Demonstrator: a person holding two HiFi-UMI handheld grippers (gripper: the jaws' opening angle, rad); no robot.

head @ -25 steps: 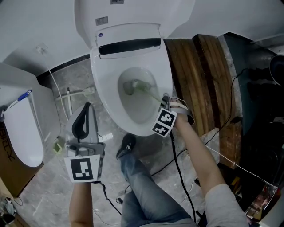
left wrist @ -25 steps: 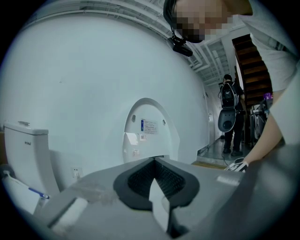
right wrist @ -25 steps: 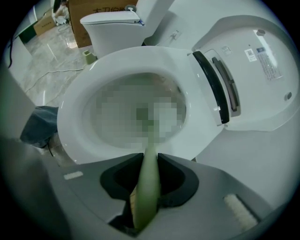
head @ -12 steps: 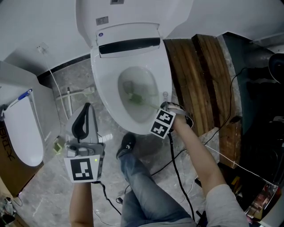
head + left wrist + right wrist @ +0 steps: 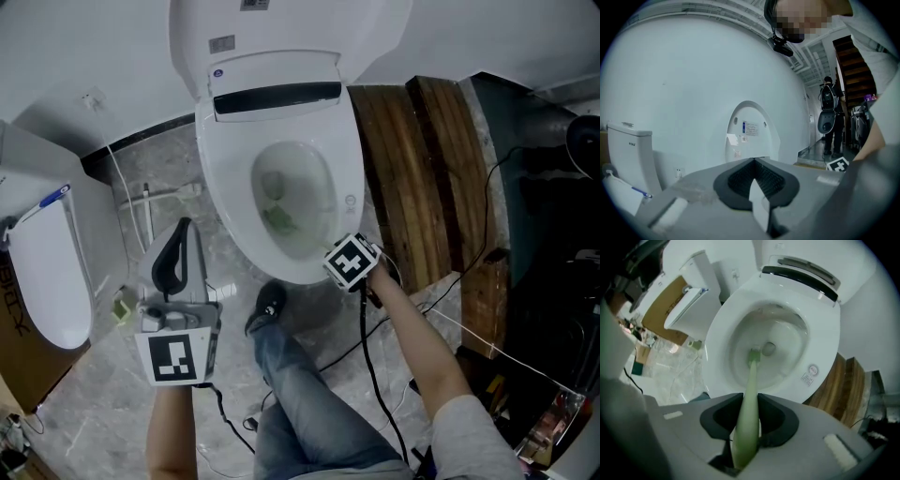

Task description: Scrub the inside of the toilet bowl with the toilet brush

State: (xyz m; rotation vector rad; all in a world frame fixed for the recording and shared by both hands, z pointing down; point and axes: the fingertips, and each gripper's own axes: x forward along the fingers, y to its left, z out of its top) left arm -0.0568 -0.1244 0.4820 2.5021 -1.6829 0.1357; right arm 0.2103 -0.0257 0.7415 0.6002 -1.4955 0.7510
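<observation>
The white toilet (image 5: 352, 169) stands open with its lid up. A pale green toilet brush (image 5: 749, 394) reaches down into the bowl, its head (image 5: 281, 220) low on the bowl's inner wall beside the drain (image 5: 768, 348). My right gripper (image 5: 333, 248) hangs over the front right rim, shut on the brush handle (image 5: 745, 427). My left gripper (image 5: 175, 251) is held over the floor to the left of the toilet, shut with nothing in it. In the left gripper view its jaws (image 5: 754, 187) point at the raised lid (image 5: 752, 133).
A second white toilet (image 5: 42, 272) stands at the left. Dark wooden planks (image 5: 422, 169) lie right of the bowl. Black cables (image 5: 375, 347) trail over the marble floor. My leg and shoe (image 5: 269, 305) are in front of the bowl. Another person (image 5: 829, 117) stands far off.
The brush head has slid from the far side of the bowl toward the near side. The right gripper has drawn back and turned over the front rim. The left gripper has stayed still.
</observation>
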